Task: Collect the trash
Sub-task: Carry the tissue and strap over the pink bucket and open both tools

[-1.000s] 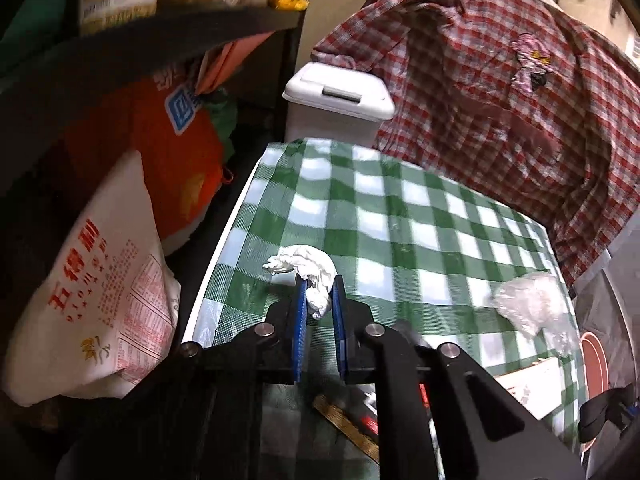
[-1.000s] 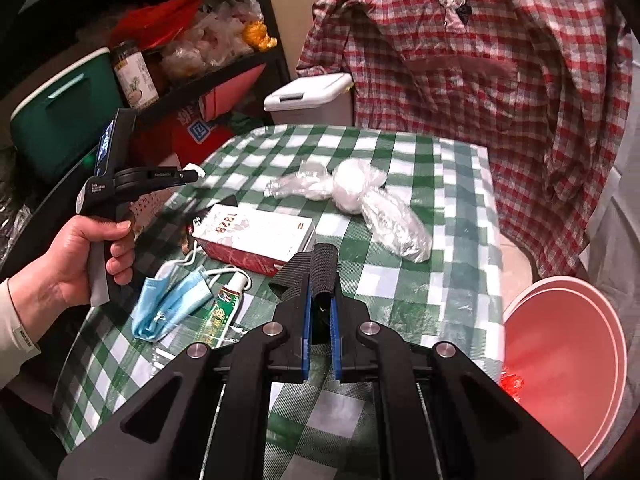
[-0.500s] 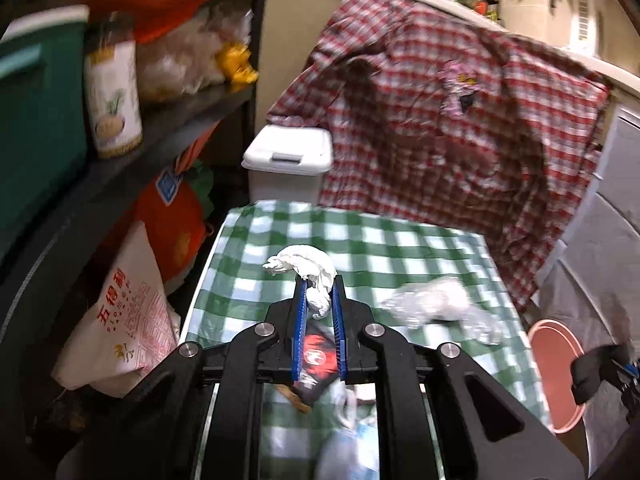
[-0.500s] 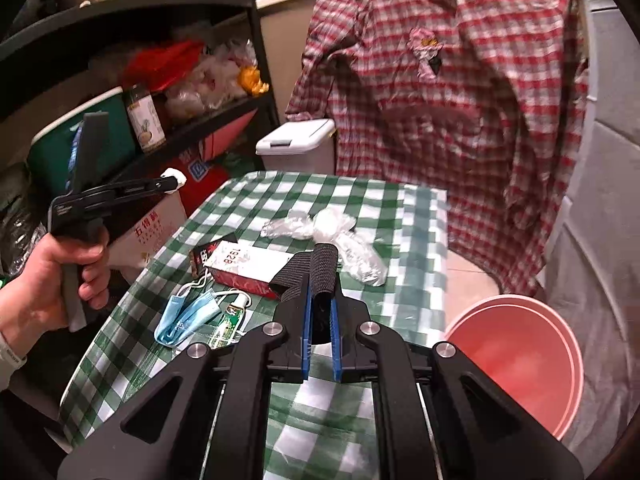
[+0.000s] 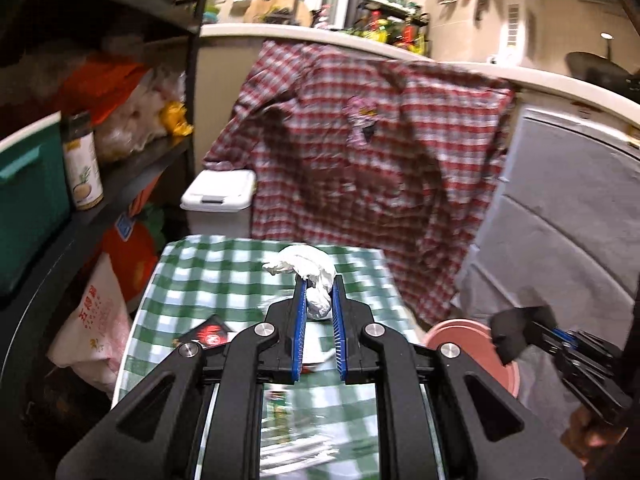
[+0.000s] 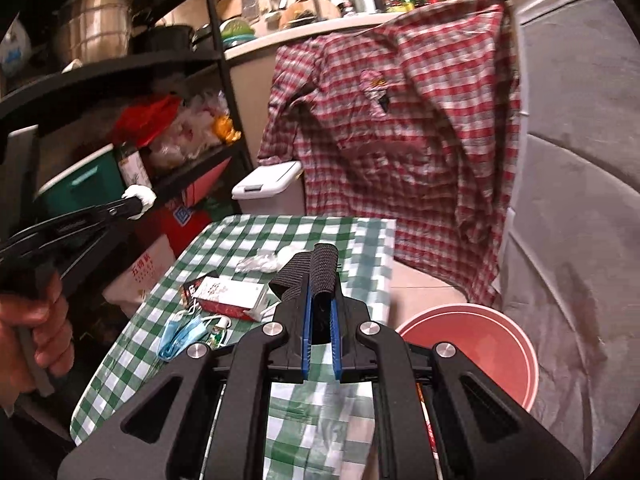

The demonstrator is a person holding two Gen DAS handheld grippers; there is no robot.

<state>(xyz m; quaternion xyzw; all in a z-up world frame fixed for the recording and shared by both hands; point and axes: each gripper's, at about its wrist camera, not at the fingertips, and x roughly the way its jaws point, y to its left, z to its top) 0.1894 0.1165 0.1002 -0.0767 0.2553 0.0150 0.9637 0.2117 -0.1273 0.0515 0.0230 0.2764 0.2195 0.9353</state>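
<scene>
My left wrist camera looks past my jaws, high above the checked table (image 5: 224, 276); my right camera, lower and nearer, faces likewise. Both share the plaid shirt (image 6: 400, 128) ahead.

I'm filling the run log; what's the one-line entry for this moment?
left gripper: shut on tissue wad | right gripper: shut on black strap | pink bin: floor

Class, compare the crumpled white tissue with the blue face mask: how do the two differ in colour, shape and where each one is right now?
The white tissue is a crumpled white wad; the blue face mask is a flattish, folded blue piece with white ear loops.

The tissue is held up off the table, pinched in the left gripper; the mask lies on the checked tablecloth, beside a small tube and touched by neither gripper.

Both are soft, light trash.
</scene>
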